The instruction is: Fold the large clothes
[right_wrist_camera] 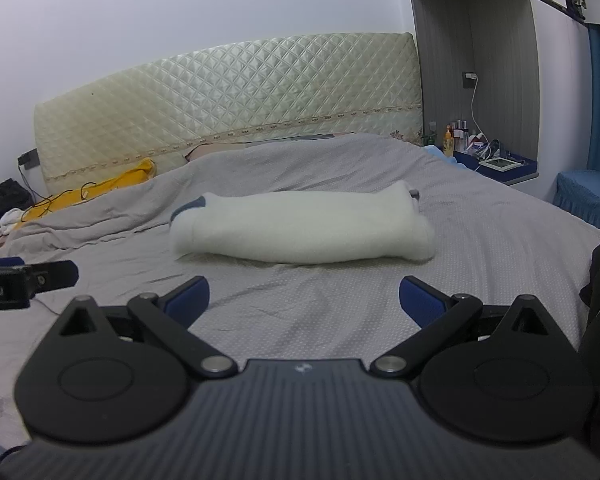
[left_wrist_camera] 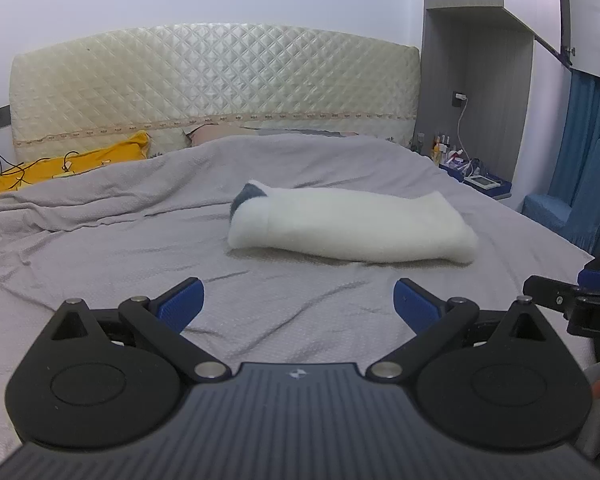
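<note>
- The right gripper (left_wrist_camera: 580,304) is cut off by the left wrist view's right edge; its fingers are out of sight.
- The bottles (right_wrist_camera: 456,130) on the bedside shelf (right_wrist_camera: 500,172) are too small to identify.
- The pillow (left_wrist_camera: 220,136) lies mostly hidden beneath the grey bedsheet (left_wrist_camera: 140,248).

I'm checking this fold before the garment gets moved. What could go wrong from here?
1. The white garment is a thick, rounded bundle with a loose grey-blue end sticking out; a pinch at one edge might let the layers slide open.
2. It lies on a wrinkled grey bedsheet; the open left gripper or right gripper, going in low, could catch the sheet too.
</note>
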